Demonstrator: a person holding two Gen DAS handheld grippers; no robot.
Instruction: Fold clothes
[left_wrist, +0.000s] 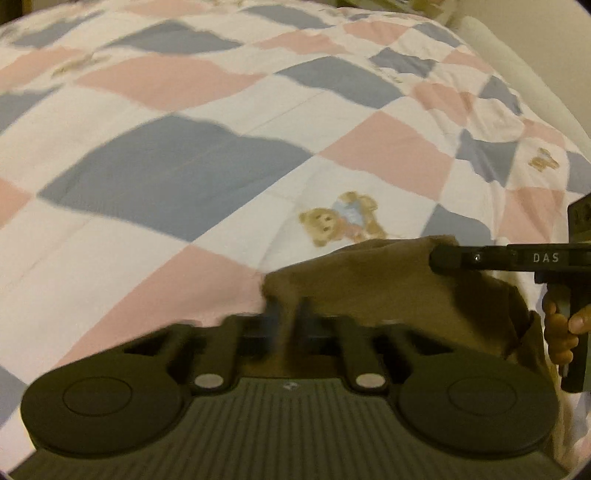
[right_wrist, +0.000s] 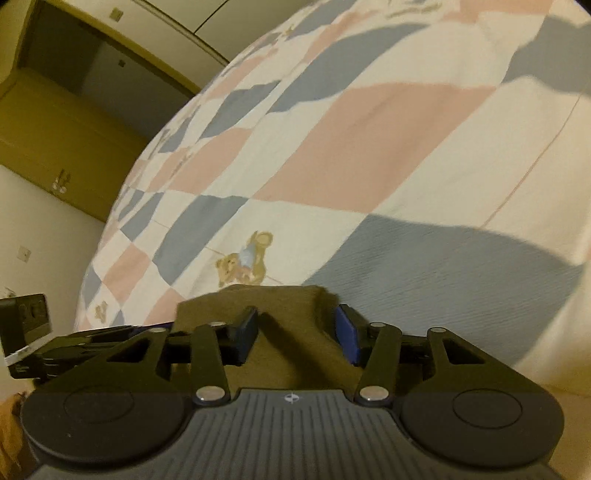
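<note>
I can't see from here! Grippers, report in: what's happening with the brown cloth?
Left gripper shut on brown cloth. Right gripper around its other edge, grip unclear. Nothing blocking on the quilt.

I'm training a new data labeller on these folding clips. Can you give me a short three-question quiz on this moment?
1. True or false: the left gripper is shut on the brown garment.
2. What does the garment lie on? A) bare wooden table B) checked quilt with teddy bears C) grey carpet
3. Fill in: in the right wrist view, brown cloth sits between the right gripper's two ____ pads.

Key: 1 true. 2 B, the quilt. 3 blue; the pads stand apart around the cloth, and a firm pinch cannot be confirmed.
</note>
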